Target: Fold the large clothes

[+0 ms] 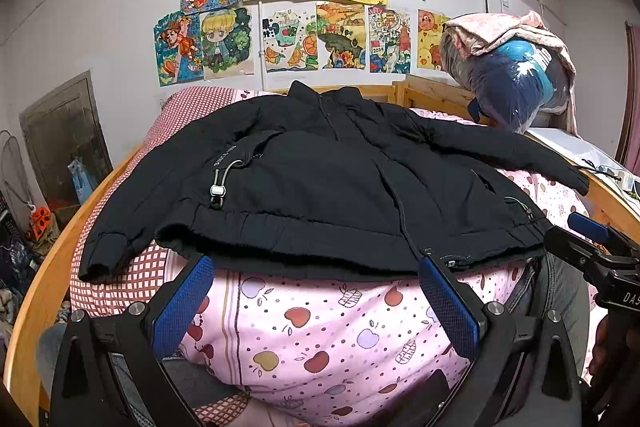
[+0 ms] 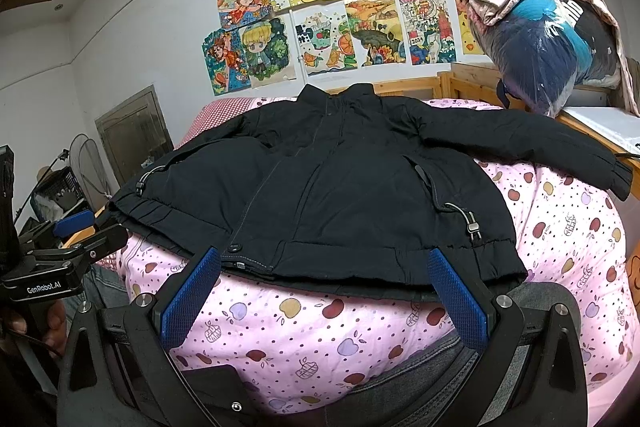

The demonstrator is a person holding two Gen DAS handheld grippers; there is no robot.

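a: where does the black jacket lie from the jaws?

b: straight ahead of both, spread front-up on the pink apple-print quilt, collar toward the wall, hem toward us. its long axis runs cuff to cuff, across the view.

a: go left to right.

b: far left, the left sleeve cuff hangs over the red checked sheet near the wooden bed rail. next the left gripper, jaws spread wide and holding nothing, tips just short of the hem, near the zip's lower end. then the right gripper, also wide open and empty, facing the hem's right half near the cord toggle. far right, the right sleeve cuff reaches out toward the other rail.

a: which hand is nearer?

b: about level; each is closer to its own side, so i'd judge each takes its own sleeve or hem corner.

a: anything in the way?

b: nothing on the jacket. the bagged bundle sits well back on the headboard, and the drawings are on the wall. the quilt bulges, so fabric may slide.
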